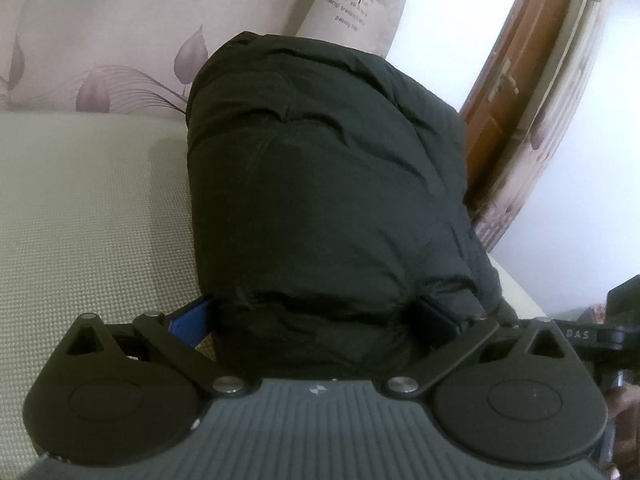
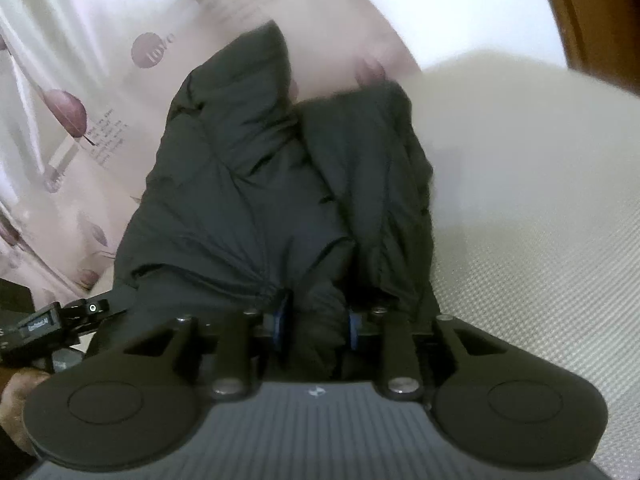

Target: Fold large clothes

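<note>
A puffy black jacket (image 1: 320, 180) lies bundled on a pale sofa seat (image 1: 80, 220), its far end against the flowered back cushion (image 1: 100, 40). My left gripper (image 1: 312, 320) stands wide open around the jacket's near end; the bulk fills the gap between the blue pads (image 1: 188, 322). In the right wrist view the jacket (image 2: 248, 184) shows two thick folds. My right gripper (image 2: 316, 320) is shut on a bunched fold of it, the fabric pinched between the blue pads (image 2: 280, 320).
A wooden door (image 1: 512, 80) and a white wall stand beyond the sofa's right end. The woven seat (image 2: 540, 220) stretches right of the jacket. Part of the other gripper (image 2: 52, 320) and a hand (image 2: 20, 400) show at lower left.
</note>
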A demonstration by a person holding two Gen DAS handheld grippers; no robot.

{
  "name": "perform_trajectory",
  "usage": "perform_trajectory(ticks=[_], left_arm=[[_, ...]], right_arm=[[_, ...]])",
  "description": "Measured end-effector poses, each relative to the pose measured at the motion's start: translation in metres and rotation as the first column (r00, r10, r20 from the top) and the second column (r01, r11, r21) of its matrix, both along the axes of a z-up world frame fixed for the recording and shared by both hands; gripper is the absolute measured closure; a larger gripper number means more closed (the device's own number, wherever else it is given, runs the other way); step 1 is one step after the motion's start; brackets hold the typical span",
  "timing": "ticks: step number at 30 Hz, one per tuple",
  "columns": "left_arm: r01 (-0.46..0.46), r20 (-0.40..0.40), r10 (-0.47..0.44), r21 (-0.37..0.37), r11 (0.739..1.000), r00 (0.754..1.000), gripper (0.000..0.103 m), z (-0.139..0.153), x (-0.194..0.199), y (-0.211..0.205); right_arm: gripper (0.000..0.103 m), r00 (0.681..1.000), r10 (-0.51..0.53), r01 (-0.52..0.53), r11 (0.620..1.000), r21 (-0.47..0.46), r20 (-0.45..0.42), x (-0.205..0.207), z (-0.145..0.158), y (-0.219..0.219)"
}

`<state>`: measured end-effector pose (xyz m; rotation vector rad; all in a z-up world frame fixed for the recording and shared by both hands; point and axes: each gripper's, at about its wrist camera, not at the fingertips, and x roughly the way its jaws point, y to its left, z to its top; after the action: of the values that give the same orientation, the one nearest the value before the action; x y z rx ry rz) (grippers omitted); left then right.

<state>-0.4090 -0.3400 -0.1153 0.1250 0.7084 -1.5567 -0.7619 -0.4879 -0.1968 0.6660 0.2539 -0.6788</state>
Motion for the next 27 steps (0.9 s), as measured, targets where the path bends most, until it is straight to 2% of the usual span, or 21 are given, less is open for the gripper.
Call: perform_trajectory(ticks=[7, 9, 12, 14, 18, 20, 21, 25, 26, 27], left_arm=[[-0.006, 0.041, 0.005, 0.024, 1.000, 0.999, 0.000, 0.002, -0.012, -0.003], [-0.005, 0.053, 0.003, 0.025, 1.000, 0.999, 0.000, 0.001, -0.013, -0.003], [-0.007, 0.068, 0.005, 0.027, 1.000, 0.998, 0.000, 0.001, -0.016, -0.003], [-0.008, 0.073, 0.006, 0.029, 1.000, 0.997, 0.000, 0.001, -0.017, -0.003], [-0.008, 0.087, 0.005, 0.031, 0.999, 0.996, 0.000, 0.001, -0.018, -0.004], [-0.006, 0.102, 0.003, 0.031, 0.999, 0.995, 0.000, 0.001, -0.020, -0.004], [-0.004, 0.108, 0.001, 0.030, 1.000, 0.994, 0.000, 0.001, -0.021, -0.004], [0.011, 0.121, -0.012, 0.014, 1.000, 0.993, 0.000, -0.001, -0.022, -0.002], [0.014, 0.115, -0.015, 0.007, 1.000, 0.993, 0.000, -0.002, -0.021, -0.001], [0.018, 0.106, -0.018, 0.000, 1.000, 0.994, 0.001, -0.003, -0.020, 0.000]], right_arm=[[0.062, 0.999, -0.023, 0.022, 1.000, -0.017, -0.041, 0.002, 0.006, 0.003], [0.044, 0.998, -0.033, 0.031, 0.999, -0.033, -0.054, 0.002, 0.010, 0.007], [0.028, 0.996, -0.046, 0.041, 0.997, -0.058, -0.081, 0.005, 0.015, 0.011], [0.022, 0.991, -0.068, 0.058, 0.995, -0.085, -0.117, 0.009, 0.018, 0.013], [0.001, 0.965, -0.177, 0.149, 0.977, -0.151, -0.191, 0.012, 0.022, 0.015], [0.001, 0.972, -0.158, 0.139, 0.984, -0.113, -0.174, 0.010, 0.020, 0.005], [0.000, 0.980, -0.128, 0.121, 0.991, -0.056, -0.149, 0.009, 0.016, -0.006], [0.000, 1.000, -0.006, 0.004, 0.990, 0.142, 0.017, 0.005, -0.009, -0.047], [0.000, 0.999, 0.008, -0.015, 0.988, 0.155, 0.042, 0.006, -0.014, -0.052], [0.000, 0.999, 0.036, -0.040, 0.992, 0.121, 0.034, 0.010, -0.015, -0.054]])
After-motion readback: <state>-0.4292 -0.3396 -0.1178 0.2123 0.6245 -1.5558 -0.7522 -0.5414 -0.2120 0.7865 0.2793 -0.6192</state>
